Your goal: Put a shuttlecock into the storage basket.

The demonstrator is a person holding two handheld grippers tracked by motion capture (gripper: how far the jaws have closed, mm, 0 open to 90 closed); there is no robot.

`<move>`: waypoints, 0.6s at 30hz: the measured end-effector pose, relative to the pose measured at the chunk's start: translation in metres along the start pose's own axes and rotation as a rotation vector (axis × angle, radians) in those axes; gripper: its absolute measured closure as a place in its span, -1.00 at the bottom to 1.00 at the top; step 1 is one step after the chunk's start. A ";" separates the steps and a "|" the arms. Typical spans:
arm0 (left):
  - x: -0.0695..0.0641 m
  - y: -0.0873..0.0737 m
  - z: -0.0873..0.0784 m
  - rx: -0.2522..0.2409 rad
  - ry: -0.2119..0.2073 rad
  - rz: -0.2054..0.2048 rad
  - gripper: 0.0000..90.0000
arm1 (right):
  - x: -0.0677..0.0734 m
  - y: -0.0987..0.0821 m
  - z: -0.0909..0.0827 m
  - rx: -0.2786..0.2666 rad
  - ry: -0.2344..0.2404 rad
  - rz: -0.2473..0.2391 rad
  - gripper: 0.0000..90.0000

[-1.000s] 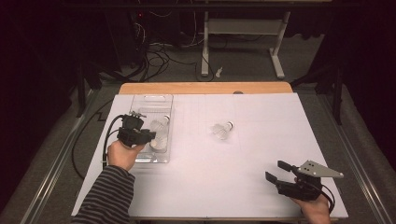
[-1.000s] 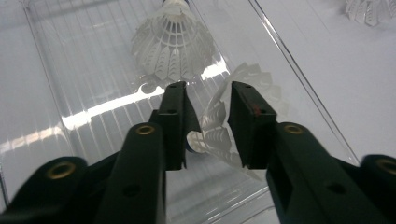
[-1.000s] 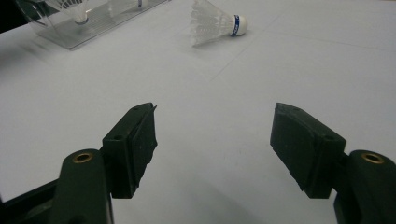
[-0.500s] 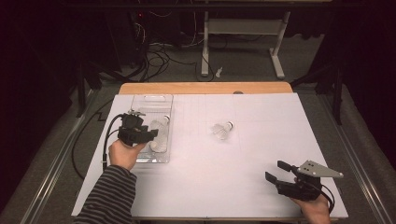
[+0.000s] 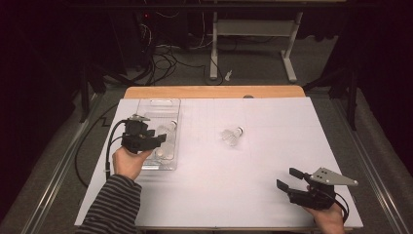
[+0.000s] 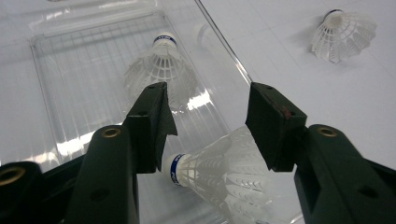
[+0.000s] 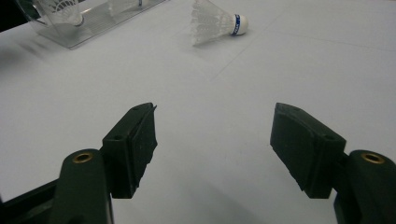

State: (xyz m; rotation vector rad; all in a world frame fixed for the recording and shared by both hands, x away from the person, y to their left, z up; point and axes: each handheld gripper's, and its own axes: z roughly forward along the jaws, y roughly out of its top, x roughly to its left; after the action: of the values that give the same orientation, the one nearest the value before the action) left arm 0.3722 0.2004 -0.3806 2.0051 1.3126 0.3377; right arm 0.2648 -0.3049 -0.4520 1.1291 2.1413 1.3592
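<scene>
1. Left gripper (image 5: 158, 140) over the clear tray (image 5: 146, 105) at table's left — jaws just been opening, now released; a shuttlecock (image 6: 219, 175) lies in the tray between them, pads off it.
2. 2nd shuttlecock (image 6: 161, 70) sits farther back in the same tray.
3. 3rd shuttlecock (image 5: 231, 136) lies mid-table, well apart.
4. Right gripper (image 5: 288, 179) at near right — jaws wide, nothing in them.

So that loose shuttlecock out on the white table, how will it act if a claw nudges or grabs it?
The shuttlecock looks very light, so a nudge would probably send it skidding. Lying on its side, its cone shape may swing it round in an arc. The thin white skirt seems easily crushed.
</scene>
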 end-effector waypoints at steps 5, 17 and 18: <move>-0.003 -0.001 -0.005 -0.015 0.002 0.006 0.04 | 0.000 0.000 0.000 0.000 0.000 0.001 -0.29; -0.013 -0.006 -0.011 -0.016 0.003 0.044 -0.09 | 0.000 0.000 0.000 -0.001 0.000 0.000 -0.30; -0.013 -0.006 -0.011 -0.017 0.003 0.050 -0.10 | 0.000 0.000 0.000 -0.001 -0.001 0.003 -0.29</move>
State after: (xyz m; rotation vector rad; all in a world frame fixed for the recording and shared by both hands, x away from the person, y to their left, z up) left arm 0.3555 0.1947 -0.3750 2.0264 1.2586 0.3744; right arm 0.2647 -0.3053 -0.4519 1.1327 2.1390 1.3605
